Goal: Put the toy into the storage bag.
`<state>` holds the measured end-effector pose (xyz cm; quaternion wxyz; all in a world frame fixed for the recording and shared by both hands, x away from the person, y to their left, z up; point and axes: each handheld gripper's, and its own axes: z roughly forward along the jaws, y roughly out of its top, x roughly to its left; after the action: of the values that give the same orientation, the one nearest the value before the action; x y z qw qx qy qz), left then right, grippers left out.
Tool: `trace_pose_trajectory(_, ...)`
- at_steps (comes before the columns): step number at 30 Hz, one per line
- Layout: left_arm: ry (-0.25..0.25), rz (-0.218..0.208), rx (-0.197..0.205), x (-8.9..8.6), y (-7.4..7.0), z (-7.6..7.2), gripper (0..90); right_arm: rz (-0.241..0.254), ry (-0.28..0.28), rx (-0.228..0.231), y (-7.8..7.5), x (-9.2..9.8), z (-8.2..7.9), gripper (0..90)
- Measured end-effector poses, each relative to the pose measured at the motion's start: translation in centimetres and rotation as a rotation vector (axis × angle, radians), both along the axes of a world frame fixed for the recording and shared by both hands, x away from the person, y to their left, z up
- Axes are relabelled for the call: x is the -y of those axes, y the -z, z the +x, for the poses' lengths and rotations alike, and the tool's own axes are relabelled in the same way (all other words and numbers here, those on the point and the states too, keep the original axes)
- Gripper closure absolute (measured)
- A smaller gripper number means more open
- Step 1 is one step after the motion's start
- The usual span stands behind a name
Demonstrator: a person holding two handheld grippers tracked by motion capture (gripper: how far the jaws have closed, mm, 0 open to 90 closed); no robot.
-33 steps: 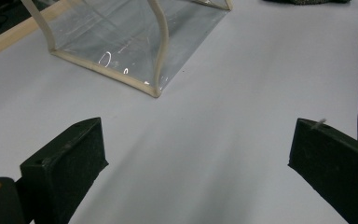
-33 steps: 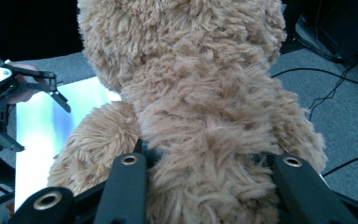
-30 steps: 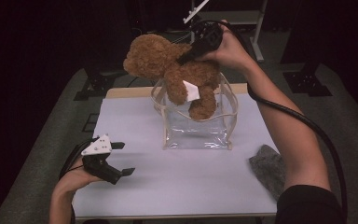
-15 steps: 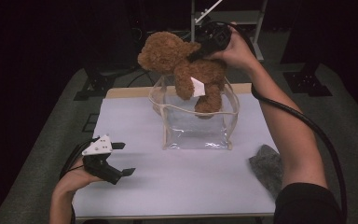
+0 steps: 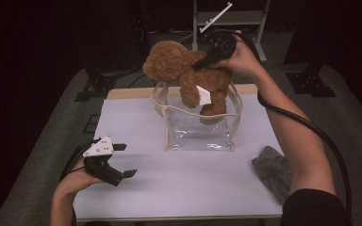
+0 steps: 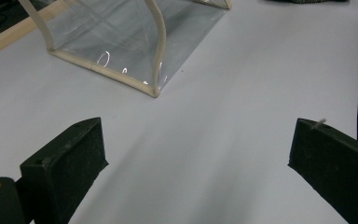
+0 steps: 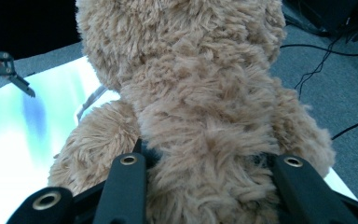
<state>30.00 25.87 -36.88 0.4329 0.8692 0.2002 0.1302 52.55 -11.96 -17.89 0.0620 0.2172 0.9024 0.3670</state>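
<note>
A brown teddy bear [image 5: 188, 73] with a white tag hangs over the open mouth of a clear plastic bag [image 5: 198, 125] with cream piping, at the table's far middle. Its feet dip into the bag's opening. My right gripper [image 5: 202, 63] is shut on the bear's body, whose fur [image 7: 200, 116] bulges between the two black jaws. My left gripper [image 5: 125, 160] rests open near the table's front left, with nothing between its fingers [image 6: 67, 161]. A corner of the bag [image 6: 121, 51] lies ahead of it.
A grey cloth [image 5: 273, 172] lies at the front right of the white table [image 5: 179, 188]. A wooden strip runs along the table's far edge. A metal stand [image 5: 226, 19] and cables stand behind on the grey floor.
My right gripper has carried the bear to the right and lower, so its feet now reach into the bag's mouth. The left gripper has not moved.
</note>
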Motion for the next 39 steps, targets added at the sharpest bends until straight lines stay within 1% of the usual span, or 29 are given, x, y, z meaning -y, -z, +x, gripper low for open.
trace_pose_trajectory(4, -0.001, -0.003, -0.002, 0.0, 0.1, 0.0, 2.9, 0.008, 0.0, -0.011, 0.7, 0.4, -0.5, 60.6)
trace_pose_trajectory(8, 0.001, 0.004, -0.007, 0.1, 0.2, 0.1, 3.0, -0.007, -0.009, -0.02, 1.5, 0.7, -0.9, 60.6)
trace_pose_trajectory(11, 0.003, 0.002, -0.006, 0.1, 0.2, 0.1, 2.9, -0.008, -0.018, -0.025, 2.1, 1.0, -1.0, 60.6)
trace_pose_trajectory(12, 0.004, 0.002, -0.007, 0.2, 0.2, 0.1, 2.9, -0.011, -0.014, -0.036, 2.6, 1.0, -1.2, 60.6)
trace_pose_trajectory(14, 0.006, 0.011, -0.005, 0.1, 0.2, 0.1, 2.9, -0.013, -0.024, -0.033, 2.8, 1.1, -1.2, 60.6)
trace_pose_trajectory(21, 0.009, 0.015, -0.011, 0.2, 0.2, 0.1, 2.9, -0.042, -0.037, -0.055, 4.8, 1.2, -1.6, 60.6)
trace_pose_trajectory(22, 0.008, 0.015, -0.011, 0.2, 0.2, 0.0, 2.9, -0.045, -0.035, -0.065, 5.2, 1.3, -1.6, 60.6)
trace_pose_trajectory(25, 0.007, 0.013, -0.009, 0.1, 0.1, 0.0, 2.9, -0.052, -0.037, -0.066, 5.5, 1.4, -1.7, 60.6)
trace_pose_trajectory(31, 0.011, 0.019, -0.011, 0.2, 0.2, 0.0, 2.9, -0.068, -0.031, -0.088, 6.6, 1.6, -1.8, 60.6)
trace_pose_trajectory(36, 0.007, 0.016, -0.011, 0.2, 0.2, 0.0, 2.9, -0.103, -0.03, -0.108, 7.6, 1.6, -1.8, 60.6)
trace_pose_trajectory(39, 0.006, 0.017, -0.012, 0.2, 0.2, 0.0, 2.9, -0.106, -0.032, -0.118, 8.2, 1.7, -1.7, 60.6)
